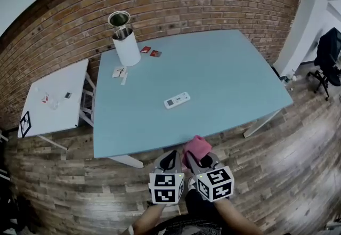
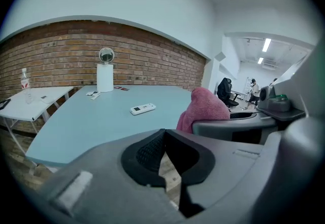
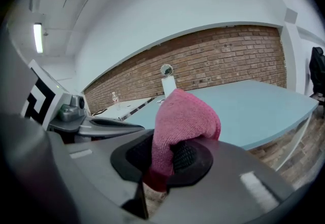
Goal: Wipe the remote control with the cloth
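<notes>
The right gripper (image 3: 163, 164) is clamping the soft, floppy pink cloth (image 3: 185, 116) while the left gripper (image 2: 165, 159) is hovering beside it with its jaws together and empty, and the white remote control (image 1: 177, 100) is lying mid-way across the blue table (image 1: 229, 69), likely light and needing pinning at one end.

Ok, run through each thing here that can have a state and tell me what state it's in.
Left gripper: shut, nothing in it.
Right gripper: shut on the pink cloth.
Pink cloth: bunched up, held in the air.
Remote control: lying flat, screen up, untouched.
White bin: upright, lid raised.
</notes>
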A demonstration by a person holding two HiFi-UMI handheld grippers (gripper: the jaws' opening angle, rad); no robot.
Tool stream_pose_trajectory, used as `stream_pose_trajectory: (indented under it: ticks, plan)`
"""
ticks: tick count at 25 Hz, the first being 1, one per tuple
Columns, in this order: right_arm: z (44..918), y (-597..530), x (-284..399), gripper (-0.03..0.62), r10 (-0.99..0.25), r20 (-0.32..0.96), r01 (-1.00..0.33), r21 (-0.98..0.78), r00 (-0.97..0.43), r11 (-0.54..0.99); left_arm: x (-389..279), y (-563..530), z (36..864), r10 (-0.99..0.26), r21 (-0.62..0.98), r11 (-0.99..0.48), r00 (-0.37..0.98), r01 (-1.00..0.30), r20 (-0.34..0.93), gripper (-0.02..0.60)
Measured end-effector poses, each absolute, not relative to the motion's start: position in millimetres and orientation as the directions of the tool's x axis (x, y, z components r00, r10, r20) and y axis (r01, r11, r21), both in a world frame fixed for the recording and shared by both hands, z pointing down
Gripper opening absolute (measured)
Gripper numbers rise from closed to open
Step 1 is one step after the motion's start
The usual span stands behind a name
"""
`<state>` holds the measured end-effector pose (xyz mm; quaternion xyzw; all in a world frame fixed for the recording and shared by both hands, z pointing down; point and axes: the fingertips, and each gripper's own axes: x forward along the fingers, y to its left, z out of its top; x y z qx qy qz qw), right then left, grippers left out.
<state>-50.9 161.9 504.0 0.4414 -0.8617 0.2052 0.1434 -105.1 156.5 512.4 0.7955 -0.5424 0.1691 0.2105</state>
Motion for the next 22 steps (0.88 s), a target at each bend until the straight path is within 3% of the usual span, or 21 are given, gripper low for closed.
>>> stream_pose_trajectory:
  ticks: [13, 22]
  plan:
    - [521, 57, -29, 0.063, -0.638, 0.425, -0.767, -0.334, -0.642, 0.548, -97, 53, 540, -0.764, 0.018, -0.298, 0.250, -0.954, 0.595, 0.002]
    - [512, 19, -24, 0.063, -0.640, 0.393, -0.751, -0.347, -0.660, 0.561, -102, -11, 545, -0.697, -0.173, -0.495, 0.270, -0.851, 0.665, 0.019]
